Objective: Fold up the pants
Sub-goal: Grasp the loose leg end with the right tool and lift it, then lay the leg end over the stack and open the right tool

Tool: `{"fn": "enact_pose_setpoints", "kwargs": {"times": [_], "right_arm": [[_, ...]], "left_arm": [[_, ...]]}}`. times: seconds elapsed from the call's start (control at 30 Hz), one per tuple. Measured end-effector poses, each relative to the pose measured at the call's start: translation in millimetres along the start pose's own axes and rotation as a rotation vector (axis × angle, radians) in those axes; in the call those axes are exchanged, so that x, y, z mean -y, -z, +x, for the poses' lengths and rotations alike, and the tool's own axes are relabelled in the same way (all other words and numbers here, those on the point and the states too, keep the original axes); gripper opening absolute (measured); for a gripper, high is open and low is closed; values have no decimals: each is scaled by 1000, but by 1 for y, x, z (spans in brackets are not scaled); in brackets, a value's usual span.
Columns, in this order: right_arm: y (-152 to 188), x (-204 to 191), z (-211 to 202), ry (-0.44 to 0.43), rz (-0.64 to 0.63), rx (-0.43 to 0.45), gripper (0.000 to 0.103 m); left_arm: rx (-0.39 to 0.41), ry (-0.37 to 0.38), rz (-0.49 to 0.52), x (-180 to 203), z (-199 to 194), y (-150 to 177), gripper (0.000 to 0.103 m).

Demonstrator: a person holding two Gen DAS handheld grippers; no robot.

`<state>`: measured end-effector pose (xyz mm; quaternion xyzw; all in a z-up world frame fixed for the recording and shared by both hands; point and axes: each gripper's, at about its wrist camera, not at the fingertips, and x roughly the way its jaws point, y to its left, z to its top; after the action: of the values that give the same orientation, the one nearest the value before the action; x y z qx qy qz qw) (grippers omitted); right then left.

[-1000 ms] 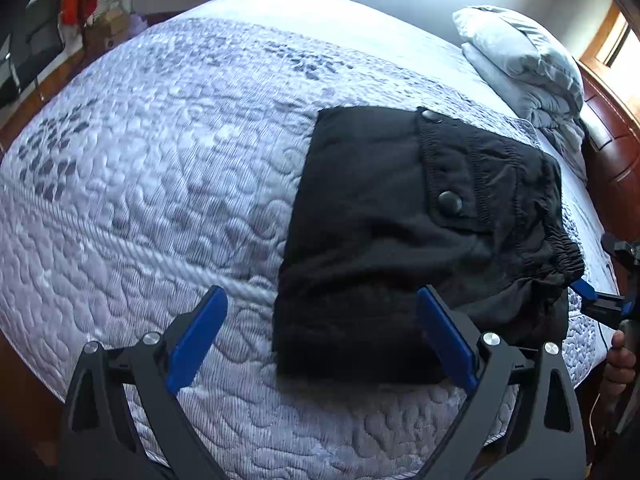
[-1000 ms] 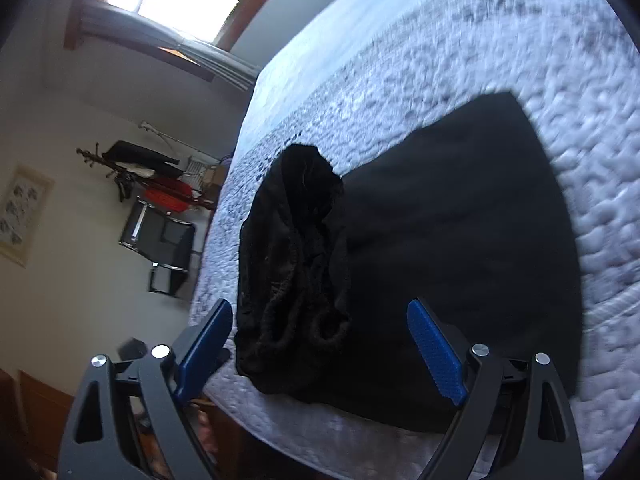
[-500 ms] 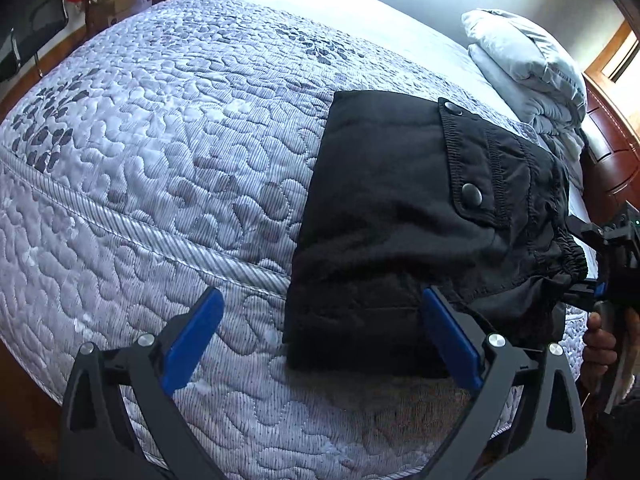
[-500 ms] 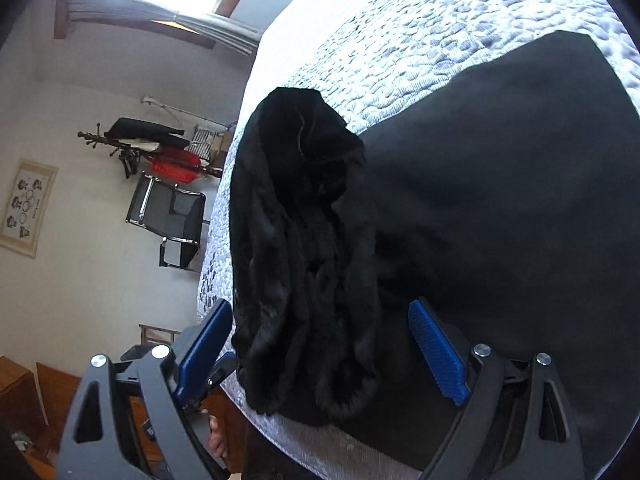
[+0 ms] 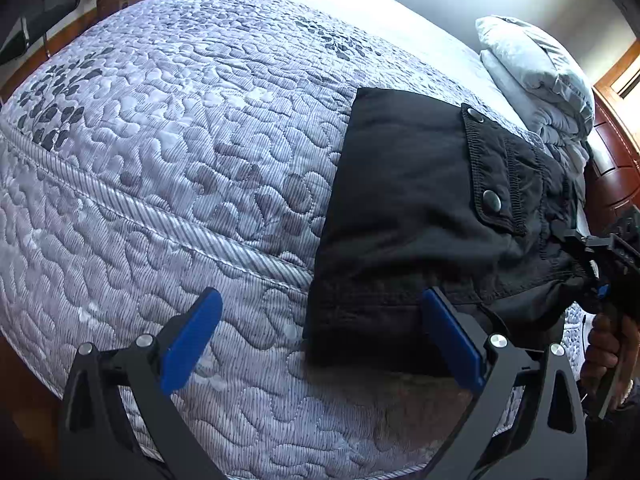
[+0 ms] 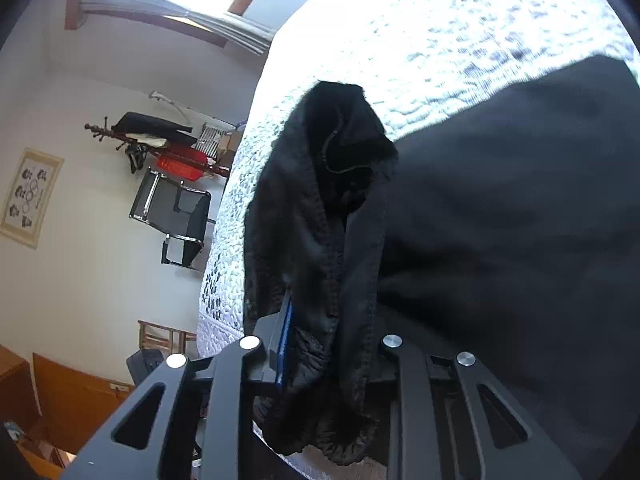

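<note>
Black pants (image 5: 400, 220) lie folded on the quilted bed (image 5: 180, 140), the snap-button pocket on top and the elastic waistband (image 6: 320, 240) bunched at the bed's near right edge. My left gripper (image 5: 320, 300) hovers open above the fold's near left corner, nothing between its fingers. My right gripper (image 6: 328, 332) has its jaws closing on the bunched waistband; the cloth fills the gap, and the blue pad (image 6: 286, 320) presses against it. In the left wrist view that right gripper (image 5: 600, 264) sits at the waistband, a hand (image 5: 604, 344) below it.
Grey pillows (image 5: 532, 76) are stacked at the far right beside a wooden headboard (image 5: 616, 184). Beyond the bed's far side stand a black chair (image 6: 176, 216) and a coat rack (image 6: 160, 140) against the wall. Quilt lies bare to the left of the pants.
The right gripper moved in over the waistband and went from wide open to clamped on the cloth. The left gripper stayed open and almost still.
</note>
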<state>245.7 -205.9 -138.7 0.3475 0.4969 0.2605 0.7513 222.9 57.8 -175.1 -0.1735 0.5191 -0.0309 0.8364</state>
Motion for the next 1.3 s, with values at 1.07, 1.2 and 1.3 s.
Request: {"fn": "enact_pose_setpoints", "kwargs": {"times": [1.07, 1.2, 1.3], "right_arm": [[-11, 1, -149, -82, -26, 177, 19], [-10, 26, -147, -59, 22, 180, 20], [-8, 51, -139, -14, 70, 167, 20]], "left_arm": [[10, 65, 67, 48, -21, 3, 100], [11, 65, 91, 56, -21, 2, 100], [8, 65, 101, 60, -21, 2, 100]]}}
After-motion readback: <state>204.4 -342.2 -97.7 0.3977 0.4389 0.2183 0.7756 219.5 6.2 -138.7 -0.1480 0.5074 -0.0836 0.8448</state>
